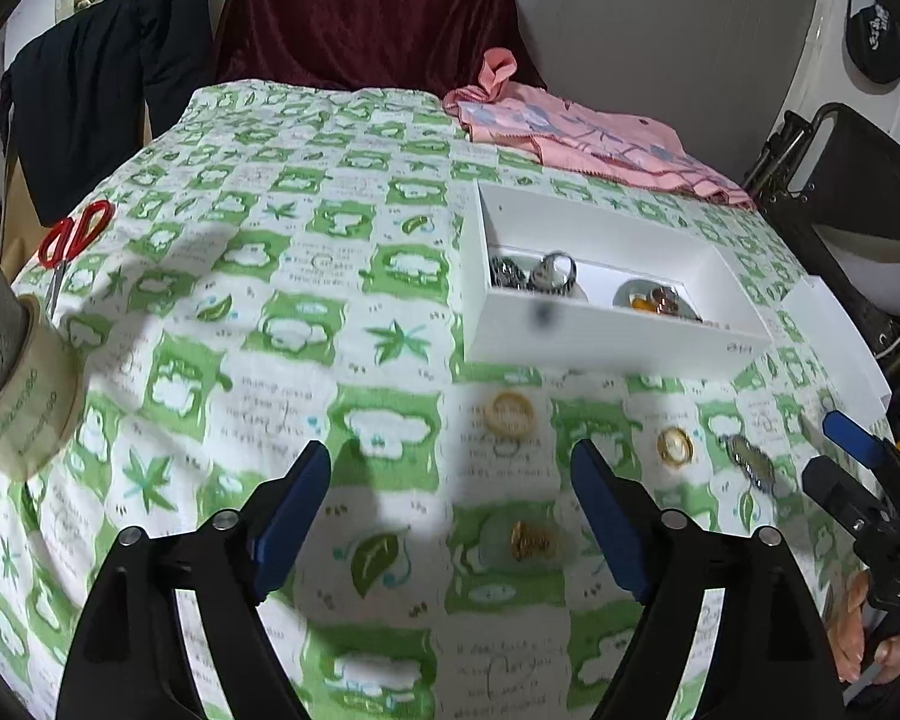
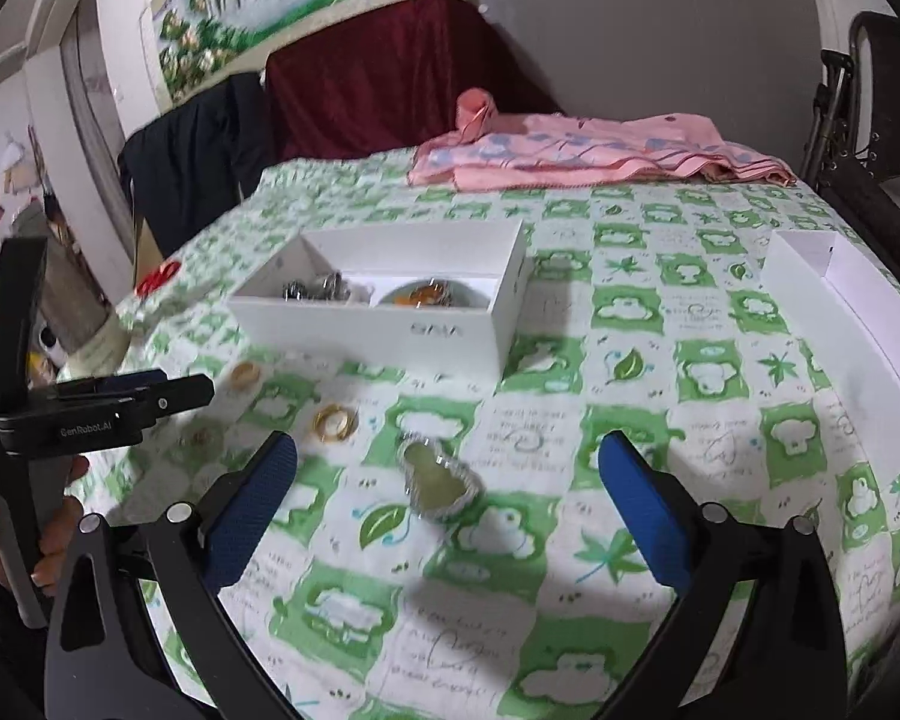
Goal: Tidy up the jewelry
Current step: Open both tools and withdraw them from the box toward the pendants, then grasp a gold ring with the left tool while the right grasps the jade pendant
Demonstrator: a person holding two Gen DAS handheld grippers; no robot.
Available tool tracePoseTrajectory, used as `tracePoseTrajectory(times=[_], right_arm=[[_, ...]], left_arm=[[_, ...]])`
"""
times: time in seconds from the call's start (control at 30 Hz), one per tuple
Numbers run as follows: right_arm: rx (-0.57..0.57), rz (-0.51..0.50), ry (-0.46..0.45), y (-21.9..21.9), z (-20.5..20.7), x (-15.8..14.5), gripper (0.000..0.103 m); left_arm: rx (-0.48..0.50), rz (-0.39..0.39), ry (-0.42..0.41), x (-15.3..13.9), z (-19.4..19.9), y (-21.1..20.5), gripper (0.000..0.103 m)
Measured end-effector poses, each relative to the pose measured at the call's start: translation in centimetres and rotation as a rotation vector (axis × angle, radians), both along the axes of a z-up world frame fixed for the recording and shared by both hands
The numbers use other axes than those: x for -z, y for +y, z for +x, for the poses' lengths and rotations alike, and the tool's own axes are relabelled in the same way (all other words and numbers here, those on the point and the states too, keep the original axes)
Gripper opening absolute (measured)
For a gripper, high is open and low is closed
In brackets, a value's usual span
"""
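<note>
A white box (image 1: 606, 330) on the green-patterned tablecloth holds silver watches or rings (image 1: 534, 273) and an amber piece (image 1: 654, 299). Loose on the cloth in front of it lie a gold ring (image 1: 510, 414), a gold oval brooch (image 1: 675, 446), a silver heart-shaped pendant (image 1: 750, 462) and a small gold piece (image 1: 534, 542). My left gripper (image 1: 450, 462) stands open above the cloth, with the small gold piece lying between its fingers, untouched. My right gripper (image 2: 449, 447) is open wide over the heart pendant (image 2: 441, 480), not touching it. The gold brooch (image 2: 335, 422) lies just to its left.
Red scissors (image 1: 75, 237) and a tape roll (image 1: 24, 414) sit at the table's left edge. A pink cloth (image 1: 576, 132) lies at the back. The white box lid (image 2: 858, 306) rests at the right edge. Dark garments hang behind the table.
</note>
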State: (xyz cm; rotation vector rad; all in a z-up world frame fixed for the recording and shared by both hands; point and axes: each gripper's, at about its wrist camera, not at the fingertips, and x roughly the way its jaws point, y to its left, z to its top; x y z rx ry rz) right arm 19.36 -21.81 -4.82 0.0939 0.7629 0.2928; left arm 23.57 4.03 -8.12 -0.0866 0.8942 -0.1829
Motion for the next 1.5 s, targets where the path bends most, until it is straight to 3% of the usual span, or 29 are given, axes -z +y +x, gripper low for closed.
tracePoseTrajectory(times=[0.2, 0.23, 0.3, 0.73, 0.8, 1.07, 1.5], right_arm=[[-0.051, -0.063, -0.006, 1.4, -0.6, 0.0, 0.093], [-0.055, -0.067, -0.006, 1.5, -0.7, 0.1, 0.090], [-0.066, -0.064, 0.014, 1.6, -0.4, 0.3, 0.072], [-0.069, -0.128, 0.127, 2.6, 1.5, 2.0, 0.046], [-0.057, -0.143, 0.125, 2.6, 1.4, 2.1, 0.029], [-0.056, -0.050, 0.087, 1.3, 0.9, 1.2, 0.029], [-0.048, -0.026, 0.080, 0.9, 0.8, 1.0, 0.029]], left_arm=[[0.009, 0.008, 0.030, 0.6, -0.9, 0.0, 0.083], [0.008, 0.010, 0.031, 0.6, -1.0, 0.0, 0.083], [0.005, 0.016, 0.031, 0.7, -1.2, -0.1, 0.083], [0.017, 0.014, 0.015, 0.4, -1.4, -0.3, 0.082], [0.024, 0.015, 0.012, 0.4, -1.4, -0.4, 0.080], [0.089, 0.039, 0.014, 0.5, -1.0, -1.8, 0.052], [0.106, 0.109, 0.008, 0.8, 2.8, -3.9, 0.040]])
